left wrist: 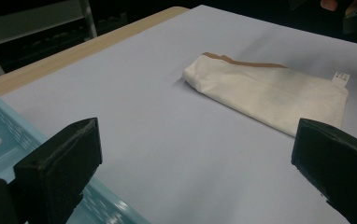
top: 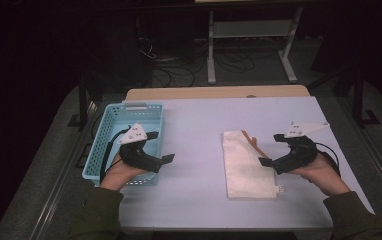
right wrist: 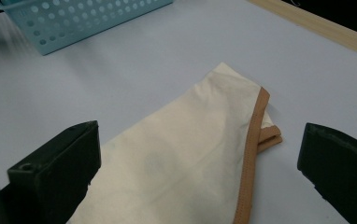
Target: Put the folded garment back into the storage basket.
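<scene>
A folded cream cloth bag (top: 246, 162) with a tan strap lies flat on the pale table, right of centre. My right gripper (top: 273, 149) hovers just off its right edge, jaws wide open and empty; in the right gripper view the cloth bag (right wrist: 186, 154) lies below and between the jaws. My left gripper (top: 160, 147) is held over the right rim of a light blue perforated basket (top: 110, 125), open with nothing in it. The left gripper view looks across bare table to the cloth bag (left wrist: 265, 93) farther off, with the basket rim (left wrist: 8, 135) at lower left.
The basket (right wrist: 88, 18) stands at the table's left edge. A wooden strip (top: 219, 92) runs along the far edge. Beyond it are a white table frame (top: 251, 37) and loose cables on a dark floor. Bare table (top: 194, 145) lies between basket and bag.
</scene>
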The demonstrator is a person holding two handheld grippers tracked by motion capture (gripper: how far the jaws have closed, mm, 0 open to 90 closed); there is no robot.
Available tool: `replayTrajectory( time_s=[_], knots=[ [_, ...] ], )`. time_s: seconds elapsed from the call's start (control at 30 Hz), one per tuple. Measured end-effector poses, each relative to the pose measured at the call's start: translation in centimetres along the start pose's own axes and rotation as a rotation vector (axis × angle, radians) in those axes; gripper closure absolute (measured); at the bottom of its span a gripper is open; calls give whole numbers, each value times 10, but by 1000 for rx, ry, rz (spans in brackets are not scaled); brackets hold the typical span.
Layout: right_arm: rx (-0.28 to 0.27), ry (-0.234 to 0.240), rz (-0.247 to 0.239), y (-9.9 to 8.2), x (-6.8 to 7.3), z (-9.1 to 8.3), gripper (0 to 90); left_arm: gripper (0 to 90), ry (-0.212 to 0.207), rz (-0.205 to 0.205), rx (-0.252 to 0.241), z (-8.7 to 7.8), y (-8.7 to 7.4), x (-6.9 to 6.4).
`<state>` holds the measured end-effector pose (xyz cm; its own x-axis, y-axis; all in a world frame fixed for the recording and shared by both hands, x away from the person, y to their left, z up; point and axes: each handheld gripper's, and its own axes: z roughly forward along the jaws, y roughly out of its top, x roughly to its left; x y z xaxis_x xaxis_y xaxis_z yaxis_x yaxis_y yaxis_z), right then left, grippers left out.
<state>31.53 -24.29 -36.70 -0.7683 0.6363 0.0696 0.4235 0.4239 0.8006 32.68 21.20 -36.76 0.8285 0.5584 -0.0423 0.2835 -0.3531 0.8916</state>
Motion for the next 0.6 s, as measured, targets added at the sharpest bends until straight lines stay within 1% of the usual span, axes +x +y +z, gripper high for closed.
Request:
replayTrajectory(
  time_s=[0.17,0.27,0.4,0.6],
  knots=[
    [2,-1,9,0,-1,-1,0,9,-3,-4,-2,0,0,1],
    [2,10,12,-1,-1,-2,0,9,-1,-8,-3,0,0,1],
    [8,7,15,-3,-1,-4,0,9,0,-4,-5,0,0,0],
    [0,-1,30,-7,-4,-10,0,9,-1,-2,-3,-1,0,0]
  ],
)
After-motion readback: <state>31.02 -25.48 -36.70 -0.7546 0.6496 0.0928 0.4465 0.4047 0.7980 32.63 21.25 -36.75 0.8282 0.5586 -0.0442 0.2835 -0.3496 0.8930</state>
